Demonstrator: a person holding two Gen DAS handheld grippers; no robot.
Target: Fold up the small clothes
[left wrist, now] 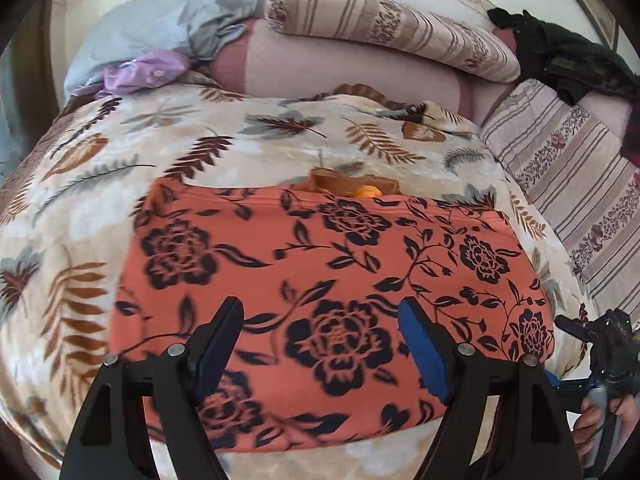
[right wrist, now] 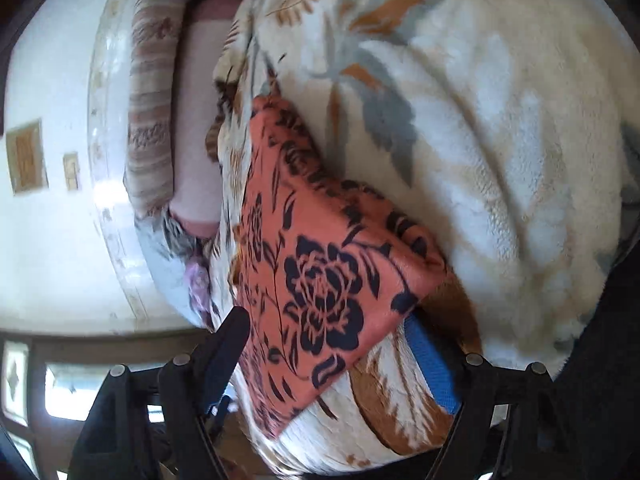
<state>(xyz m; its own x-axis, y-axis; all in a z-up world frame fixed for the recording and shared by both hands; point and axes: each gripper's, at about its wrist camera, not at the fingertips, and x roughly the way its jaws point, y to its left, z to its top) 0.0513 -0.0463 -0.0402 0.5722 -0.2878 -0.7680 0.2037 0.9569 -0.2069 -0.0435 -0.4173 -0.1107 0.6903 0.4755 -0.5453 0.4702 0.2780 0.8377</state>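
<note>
An orange garment with black flowers [left wrist: 320,272] lies flat and folded on the leaf-patterned blanket [left wrist: 120,160]. A small brown and orange piece [left wrist: 352,186] peeks out at its far edge. My left gripper [left wrist: 320,316] hovers open over the garment's near half, holding nothing. In the right wrist view, rolled sideways, my right gripper [right wrist: 326,330] is open astride the garment's corner [right wrist: 320,280], one finger [right wrist: 230,340] on each side, not closed on it. The right gripper [left wrist: 600,344] and a hand show at the right edge of the left wrist view.
Striped pillows [left wrist: 384,20] and a pink bolster [left wrist: 340,76] lie at the head of the bed. Grey and purple clothes [left wrist: 160,40] sit far left, black clothes [left wrist: 560,56] far right. A striped cushion [left wrist: 568,184] lies to the right. The white headboard [right wrist: 108,160] shows.
</note>
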